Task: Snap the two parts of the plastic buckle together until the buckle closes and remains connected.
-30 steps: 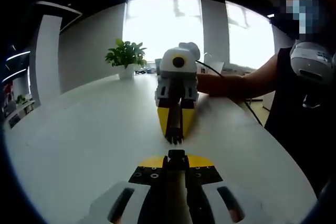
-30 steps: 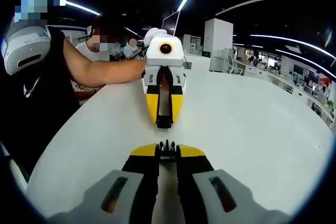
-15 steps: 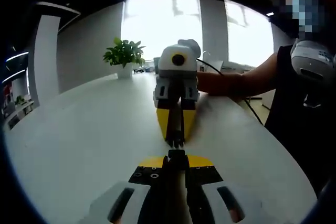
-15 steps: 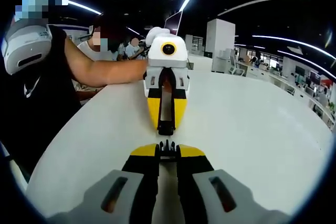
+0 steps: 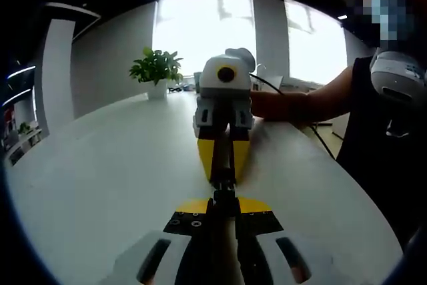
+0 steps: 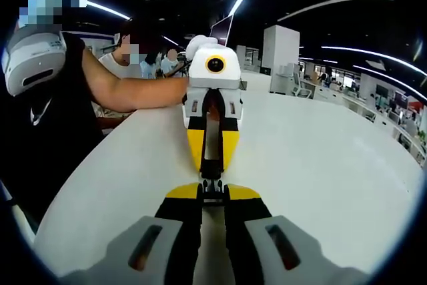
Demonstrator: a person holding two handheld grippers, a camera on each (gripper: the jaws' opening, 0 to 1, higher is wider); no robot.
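The left gripper (image 5: 223, 199) rises from the bottom centre of the left gripper view, its yellow-and-black jaws pressed close together and pinching a small black buckle part (image 5: 224, 195) at their tips. Facing it from the middle of the frame, the right gripper (image 5: 223, 177) points straight back, its jaws likewise closed on the other buckle part (image 5: 223, 179). The two black pieces meet tip to tip just below the centre of the frame, above the white table (image 5: 100, 185).

In the right gripper view the same meeting appears from the other side: the right gripper (image 6: 212, 191) comes up from the bottom centre, and the left gripper (image 6: 211, 177) faces it from the middle of the frame, with the black pieces touching between them.

The buckle parts are small, dark and mostly hidden by the jaws, so it cannot be told whether they have latched. A person's forearm (image 5: 300, 106) reaches in from the right of the left gripper view, behind the right gripper. A potted plant (image 5: 157, 71) stands at the upper left.

Half a second ago a narrow gap still showed between the two sets of tips; that gap has now closed, and the facing gripper looks slightly nearer in both views.
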